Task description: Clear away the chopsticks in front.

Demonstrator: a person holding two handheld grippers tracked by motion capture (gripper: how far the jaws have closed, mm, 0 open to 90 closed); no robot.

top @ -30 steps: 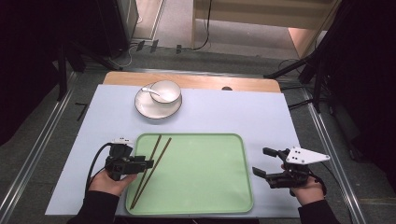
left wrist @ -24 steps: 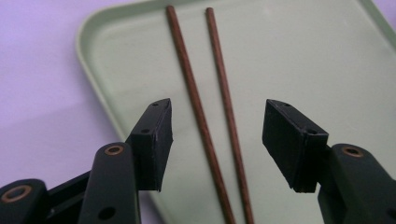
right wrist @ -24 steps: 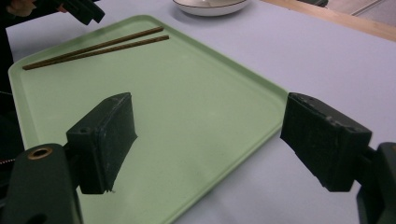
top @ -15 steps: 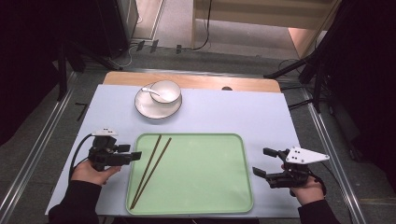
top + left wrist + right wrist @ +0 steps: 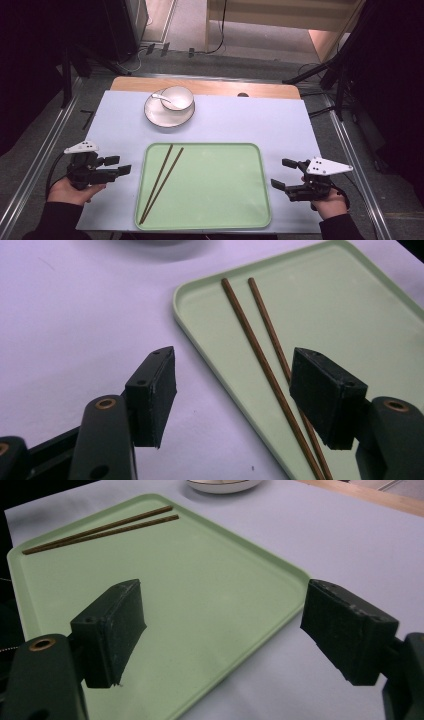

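Pale lilac cloth covers your worktop [image 5: 250,120], with a green tray [image 5: 220,200] at its near edge. Two chopsticks [image 5: 161,182] lie along the tray's left side, touching nothing else. Your left gripper [image 5: 120,165], just left of the tray, has just spread its fingers wide, empty. Your right gripper [image 5: 282,173], at the tray's right edge, is wide and empty too.
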